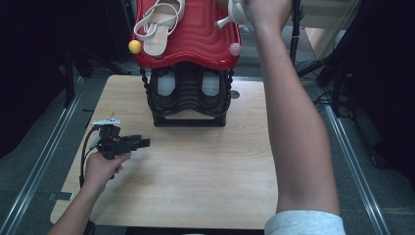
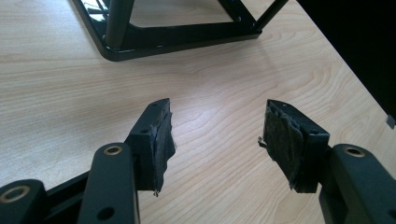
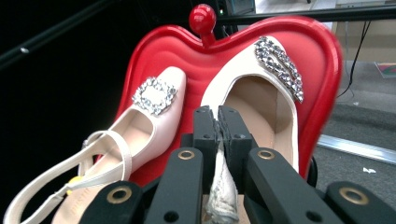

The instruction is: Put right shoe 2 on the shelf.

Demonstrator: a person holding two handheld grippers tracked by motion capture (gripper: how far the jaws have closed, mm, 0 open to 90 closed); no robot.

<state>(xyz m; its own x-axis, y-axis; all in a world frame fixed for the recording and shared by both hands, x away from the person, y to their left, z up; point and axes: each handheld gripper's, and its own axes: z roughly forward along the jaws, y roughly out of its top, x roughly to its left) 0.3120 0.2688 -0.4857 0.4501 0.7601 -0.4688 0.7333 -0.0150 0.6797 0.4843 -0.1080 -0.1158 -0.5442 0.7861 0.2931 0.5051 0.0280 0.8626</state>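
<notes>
While the left tongs [image 2: 217, 140] rest low over the near left part of the wooden surface [image 1: 195, 171] with their jaws spread apart and nothing between them, the right tongs [image 3: 217, 126] are clenched on the back strap of a cream shoe [image 3: 261, 102], which hangs over the far right side of the red tray [image 3: 322, 60]. This tray tops a black rack [image 1: 188, 98] at the far edge of the surface. A second cream shoe [image 1: 159, 24], with a slingback strap and jewelled buckle, lies on the tray's left side. Yellow [image 1: 134, 47] and pink [image 1: 235, 49] knobs sit at the tray's near corners.
</notes>
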